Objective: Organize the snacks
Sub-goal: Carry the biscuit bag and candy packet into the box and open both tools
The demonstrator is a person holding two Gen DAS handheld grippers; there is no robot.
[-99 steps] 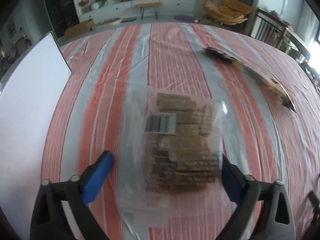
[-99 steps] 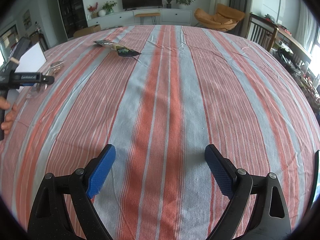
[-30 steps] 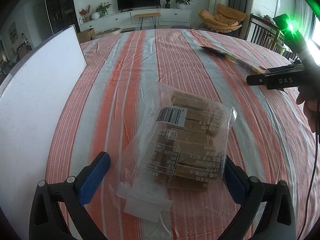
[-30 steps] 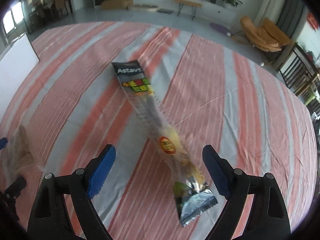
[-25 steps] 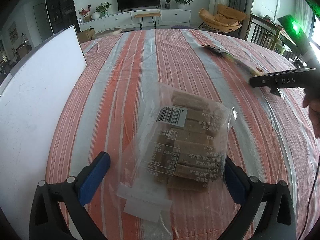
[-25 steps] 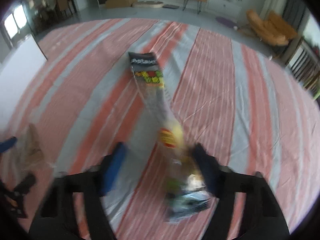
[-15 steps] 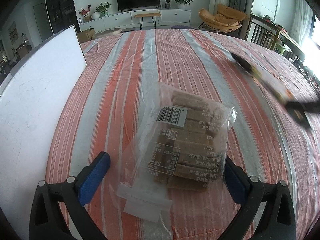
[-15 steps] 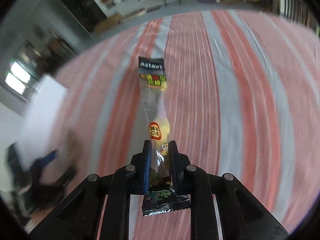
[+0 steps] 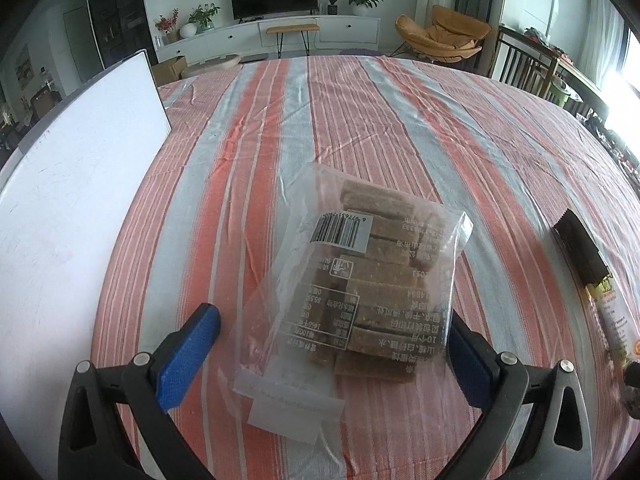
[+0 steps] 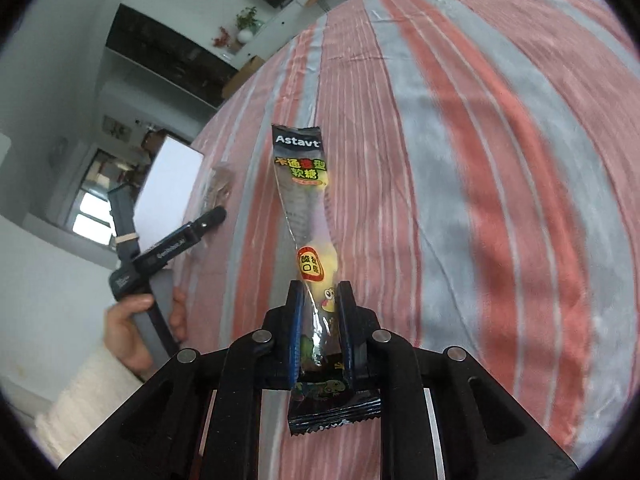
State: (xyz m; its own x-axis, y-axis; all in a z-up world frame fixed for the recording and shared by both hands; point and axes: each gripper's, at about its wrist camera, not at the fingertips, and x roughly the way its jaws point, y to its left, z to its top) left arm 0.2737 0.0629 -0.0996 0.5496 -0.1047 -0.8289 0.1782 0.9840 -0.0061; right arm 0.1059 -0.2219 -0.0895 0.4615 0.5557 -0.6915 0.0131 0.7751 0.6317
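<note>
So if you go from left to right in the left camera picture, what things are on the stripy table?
White board → clear bag of brown biscuit bars, lying between the open left gripper's fingers → long candy packet at the right edge.

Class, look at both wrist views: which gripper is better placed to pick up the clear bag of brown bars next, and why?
Left. The left gripper is open with the clear bag of brown bars lying between its fingers on the striped cloth. The right gripper is shut on the long candy packet.
</note>
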